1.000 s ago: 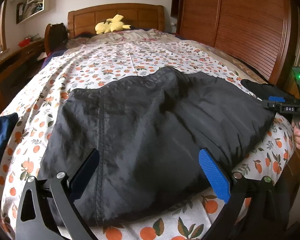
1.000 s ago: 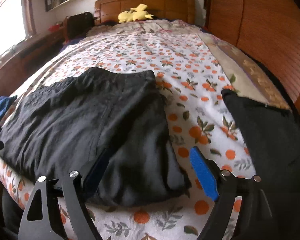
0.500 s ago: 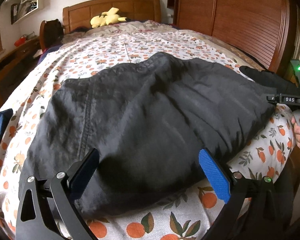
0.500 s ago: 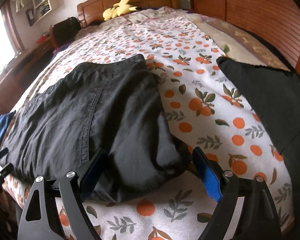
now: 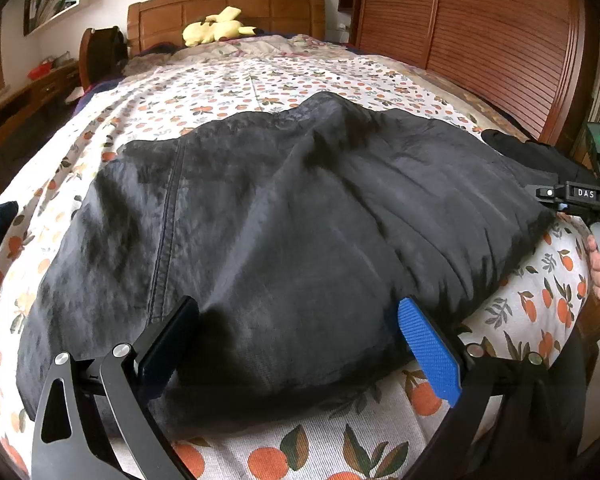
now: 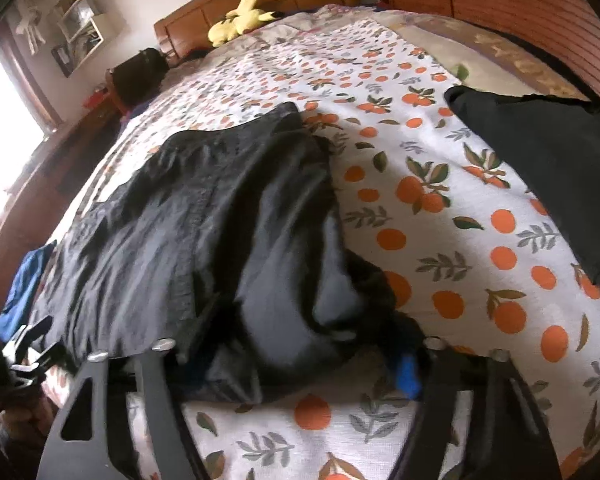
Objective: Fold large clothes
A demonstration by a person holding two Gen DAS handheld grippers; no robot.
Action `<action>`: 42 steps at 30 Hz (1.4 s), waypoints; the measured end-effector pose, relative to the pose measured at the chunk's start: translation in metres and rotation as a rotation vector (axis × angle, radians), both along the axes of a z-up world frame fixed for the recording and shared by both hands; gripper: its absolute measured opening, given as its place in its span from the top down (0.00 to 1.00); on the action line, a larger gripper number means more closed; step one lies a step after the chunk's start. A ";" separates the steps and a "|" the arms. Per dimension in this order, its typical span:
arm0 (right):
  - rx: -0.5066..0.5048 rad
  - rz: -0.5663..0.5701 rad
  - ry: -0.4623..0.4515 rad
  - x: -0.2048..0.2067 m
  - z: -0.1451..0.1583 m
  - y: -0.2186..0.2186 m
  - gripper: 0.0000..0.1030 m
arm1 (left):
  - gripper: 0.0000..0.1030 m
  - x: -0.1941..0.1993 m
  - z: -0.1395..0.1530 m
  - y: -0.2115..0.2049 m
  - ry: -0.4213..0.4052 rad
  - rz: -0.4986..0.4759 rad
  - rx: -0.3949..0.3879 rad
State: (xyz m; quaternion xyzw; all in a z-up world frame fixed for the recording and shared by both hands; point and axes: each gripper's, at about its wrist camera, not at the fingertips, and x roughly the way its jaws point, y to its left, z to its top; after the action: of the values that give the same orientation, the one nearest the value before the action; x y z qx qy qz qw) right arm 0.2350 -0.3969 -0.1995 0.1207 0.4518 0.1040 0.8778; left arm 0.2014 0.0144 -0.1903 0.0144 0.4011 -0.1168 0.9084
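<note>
A large black garment (image 5: 284, 216) lies partly folded across the foot of a bed with an orange-print sheet (image 5: 260, 80). It also shows in the right wrist view (image 6: 204, 232). My left gripper (image 5: 296, 336) is open, its blue-padded fingers (image 5: 428, 348) wide apart over the garment's near edge. My right gripper (image 6: 296, 364) is pushed into the garment's near right corner. The cloth bunches over its fingers and hides most of both pads, with the jaws still wide apart. In the left wrist view the right gripper's body (image 5: 580, 196) sits at the garment's right end.
A second black garment (image 6: 552, 168) lies on the bed's right side. A blue cloth (image 6: 24, 288) hangs at the left edge. A yellow plush (image 5: 216, 30) rests by the wooden headboard (image 5: 224, 4). A wooden louvred wardrobe (image 5: 480, 32) stands to the right.
Both grippers moved forward and lower onto the garment's near edge. The right gripper tilted and pushed into the corner, and cloth now covers its fingers.
</note>
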 end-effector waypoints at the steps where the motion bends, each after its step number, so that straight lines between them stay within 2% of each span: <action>1: -0.002 0.000 0.000 0.000 0.001 0.001 0.46 | 0.03 0.000 0.000 0.001 0.000 0.000 -0.001; 2: -0.002 0.005 -0.001 0.000 0.002 0.002 0.50 | 0.03 0.001 0.000 0.001 -0.001 0.000 -0.003; 4: 0.009 0.017 -0.004 0.001 0.003 0.004 0.71 | 0.03 0.000 -0.001 0.001 0.000 0.000 -0.001; 5: 0.010 0.024 -0.012 0.001 0.006 0.006 0.76 | 0.03 0.000 -0.001 0.001 -0.001 0.000 -0.001; 9: -0.069 0.078 -0.072 -0.003 0.022 0.024 0.85 | 0.03 -0.002 0.000 0.002 -0.003 0.003 -0.010; 16: -0.041 0.133 -0.216 -0.012 0.070 0.050 0.88 | 0.03 -0.013 0.014 0.017 -0.034 0.017 -0.032; 24: -0.002 0.275 -0.332 -0.015 0.113 0.121 0.89 | 0.03 -0.032 0.034 0.053 -0.077 0.064 -0.048; 32: 0.005 0.438 -0.364 -0.007 0.127 0.206 0.90 | 0.03 -0.060 0.049 0.101 -0.106 0.172 -0.046; 42: 0.036 0.665 -0.347 -0.026 0.123 0.319 0.91 | 0.03 -0.102 0.054 0.152 -0.107 0.276 -0.032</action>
State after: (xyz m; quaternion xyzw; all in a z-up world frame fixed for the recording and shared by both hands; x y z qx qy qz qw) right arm 0.2091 -0.0775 -0.0765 -0.0367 0.3091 0.4100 0.8573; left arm 0.0991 0.1667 -0.1358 -0.0492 0.3482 0.0036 0.9361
